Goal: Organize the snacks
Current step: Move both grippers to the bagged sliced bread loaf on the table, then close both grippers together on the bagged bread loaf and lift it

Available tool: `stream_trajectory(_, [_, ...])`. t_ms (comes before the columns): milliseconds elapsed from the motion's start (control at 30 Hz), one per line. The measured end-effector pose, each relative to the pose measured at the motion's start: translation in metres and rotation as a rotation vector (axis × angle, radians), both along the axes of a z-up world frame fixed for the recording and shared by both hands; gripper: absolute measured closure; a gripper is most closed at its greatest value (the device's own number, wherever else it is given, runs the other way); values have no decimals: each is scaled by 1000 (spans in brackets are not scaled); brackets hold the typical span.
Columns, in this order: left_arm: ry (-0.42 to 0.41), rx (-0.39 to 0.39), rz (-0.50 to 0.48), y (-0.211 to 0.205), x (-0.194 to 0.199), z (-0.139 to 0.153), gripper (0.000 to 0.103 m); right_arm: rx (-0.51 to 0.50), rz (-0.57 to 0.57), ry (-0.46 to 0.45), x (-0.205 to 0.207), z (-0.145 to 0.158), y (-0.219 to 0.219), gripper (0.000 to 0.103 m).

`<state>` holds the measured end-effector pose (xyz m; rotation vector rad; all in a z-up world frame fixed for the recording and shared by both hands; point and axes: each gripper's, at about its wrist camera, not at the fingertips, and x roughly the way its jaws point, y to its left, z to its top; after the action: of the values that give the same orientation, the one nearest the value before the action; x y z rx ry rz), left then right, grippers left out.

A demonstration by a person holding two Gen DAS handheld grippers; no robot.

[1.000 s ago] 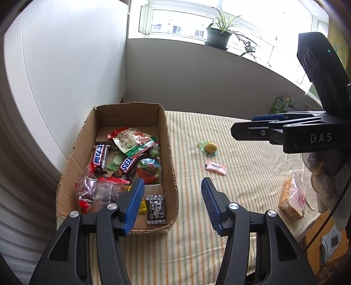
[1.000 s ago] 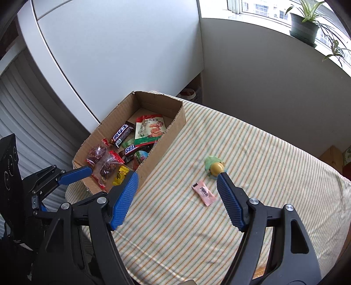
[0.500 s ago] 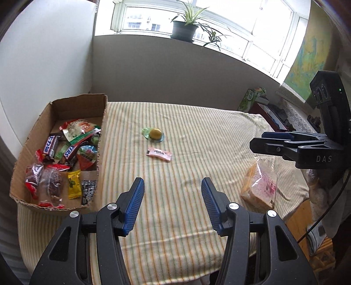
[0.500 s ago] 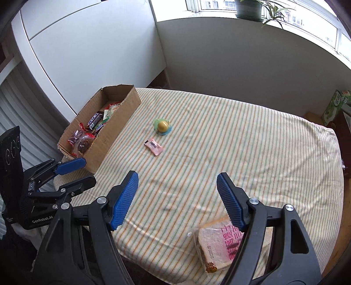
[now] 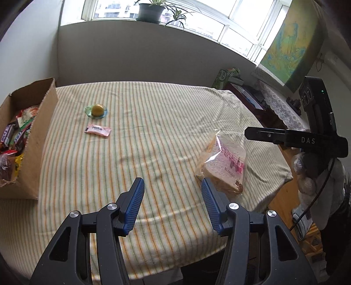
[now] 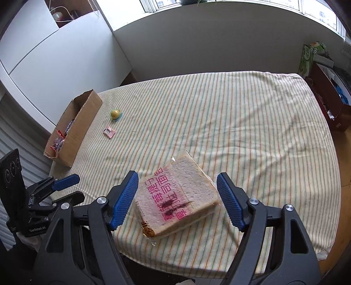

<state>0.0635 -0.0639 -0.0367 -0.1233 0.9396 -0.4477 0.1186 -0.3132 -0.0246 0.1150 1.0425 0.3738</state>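
Directly ahead of our spread, empty right gripper (image 6: 177,197) lies the bagged bread (image 6: 178,197), flat between its fingers, well apart from the cardboard box (image 6: 74,129); our left gripper (image 5: 172,205), likewise spread, stands just beside it

Daylit room: wide window (image 5: 197,24) with potted spider plant (image 5: 151,11) on sill, grey wall (image 5: 136,54) below, map (image 5: 287,41) hanging right, wooden floor (image 6: 344,175).
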Motion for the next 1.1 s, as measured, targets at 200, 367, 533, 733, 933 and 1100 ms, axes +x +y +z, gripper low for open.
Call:
stream_trajectory(200, [51, 8, -36, -26, -7, -15, 50, 66, 25, 76, 14, -30, -20, 26])
stream_trajectory(367, [107, -30, -64, -44, -6, -23, 50, 111, 65, 115, 19, -46, -26, 26])
stream_trajectory(533, [159, -60, -97, -65, 0, -32, 50, 124, 108, 130, 24, -53, -24, 26])
stream_trajectory(733, [206, -93, -99, -75, 10, -42, 50, 114, 139, 155, 32, -62, -20, 26])
stream_trajectory(933, [230, -108, -91, -77, 18, -48, 47, 128, 171, 183, 38, -69, -17, 27])
stream_trajectory(1100, [222, -110, -77, -78, 24, -48, 47, 136, 215, 201, 38, -71, -10, 27])
